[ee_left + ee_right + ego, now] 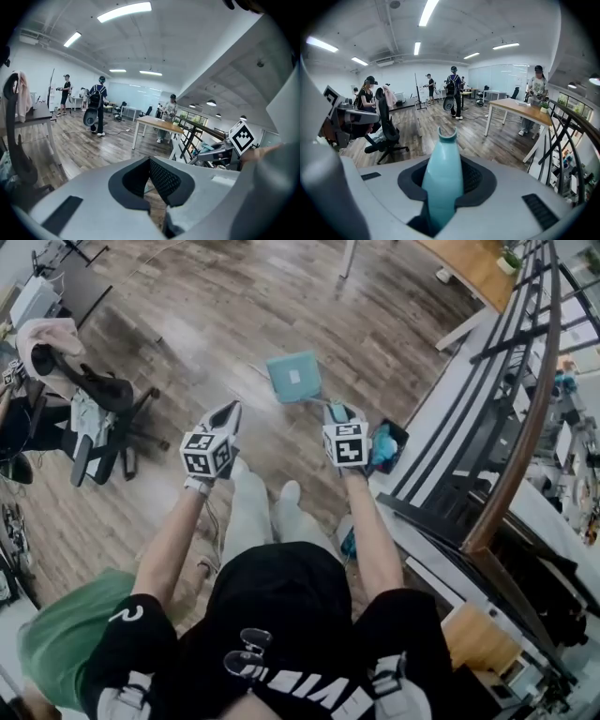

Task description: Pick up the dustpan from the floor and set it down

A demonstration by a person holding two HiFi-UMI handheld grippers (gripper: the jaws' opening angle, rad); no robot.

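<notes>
The teal dustpan (293, 377) hangs just above the wooden floor ahead of me, its flat pan facing up. My right gripper (335, 412) is shut on its handle. In the right gripper view the teal handle (443, 183) stands up between the dark pads of the right gripper (443, 171), its notched end pointing away. My left gripper (230, 412) is held level with the right one, to the left of the pan and clear of it. Seen in its own view, the left gripper (150, 180) has its pads together with nothing between them.
A black office chair (103, 409) draped with clothes stands at the left. A black railing (511, 418) and steps run along the right, with a dark bin (388, 446) holding something teal at their foot. A wooden desk (520, 108) and several people are farther off.
</notes>
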